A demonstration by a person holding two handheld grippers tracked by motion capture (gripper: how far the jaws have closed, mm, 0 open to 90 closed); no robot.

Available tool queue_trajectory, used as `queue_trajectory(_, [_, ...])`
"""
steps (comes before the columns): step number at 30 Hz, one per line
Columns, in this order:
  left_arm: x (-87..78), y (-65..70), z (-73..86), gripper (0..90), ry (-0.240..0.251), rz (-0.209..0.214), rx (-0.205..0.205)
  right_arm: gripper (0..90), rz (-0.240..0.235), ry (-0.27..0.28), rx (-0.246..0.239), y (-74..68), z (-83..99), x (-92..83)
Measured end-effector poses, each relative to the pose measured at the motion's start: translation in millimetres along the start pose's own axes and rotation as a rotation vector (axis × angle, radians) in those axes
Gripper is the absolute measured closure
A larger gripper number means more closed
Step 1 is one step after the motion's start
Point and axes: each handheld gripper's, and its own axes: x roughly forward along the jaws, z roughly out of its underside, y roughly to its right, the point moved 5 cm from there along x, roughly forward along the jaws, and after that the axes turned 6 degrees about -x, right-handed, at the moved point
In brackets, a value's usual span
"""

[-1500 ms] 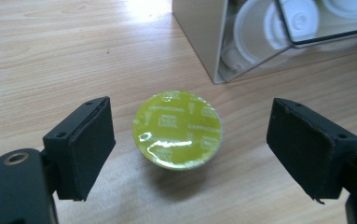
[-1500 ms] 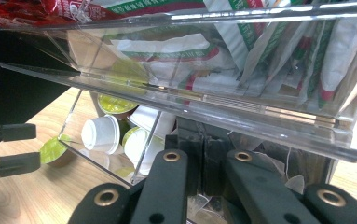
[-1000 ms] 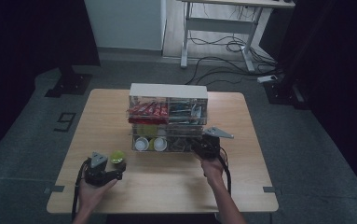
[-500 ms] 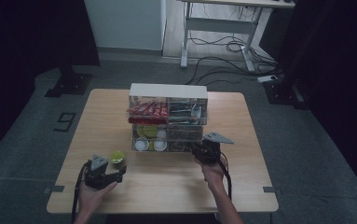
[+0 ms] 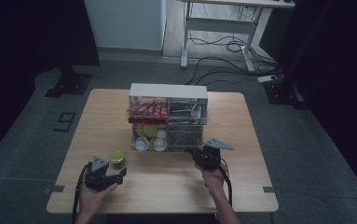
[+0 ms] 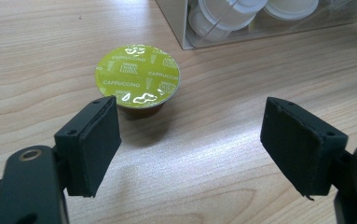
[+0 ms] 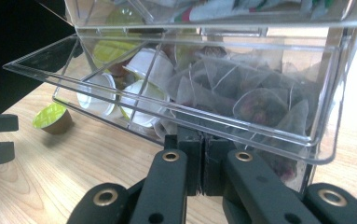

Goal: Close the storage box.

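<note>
Near the table's [image 5: 241, 186] front edge, the left hand-held gripper [image 6: 190, 144] is held spread wide, a green cappuccino capsule [image 6: 138, 79] standing just beyond its jaws. Further in, the right hand-held gripper [image 7: 203, 161] is pinched on the clear organiser's open lower drawer [image 7: 278, 135].
</note>
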Motion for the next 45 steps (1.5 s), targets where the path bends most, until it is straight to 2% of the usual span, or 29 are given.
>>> queue_trajectory(22, [2.7, 0.9, 5.2, 20.7, -0.025, 0.010, -0.003, 87.8, -0.005, -0.045, 0.029, 7.2, 25.8, 5.0])
queue_trajectory(45, [4.2, -0.5, 7.9, 21.1, -0.036, 0.007, -0.004, 85.4, -0.032, -0.080, 0.029, 5.7, 33.9, 5.5])
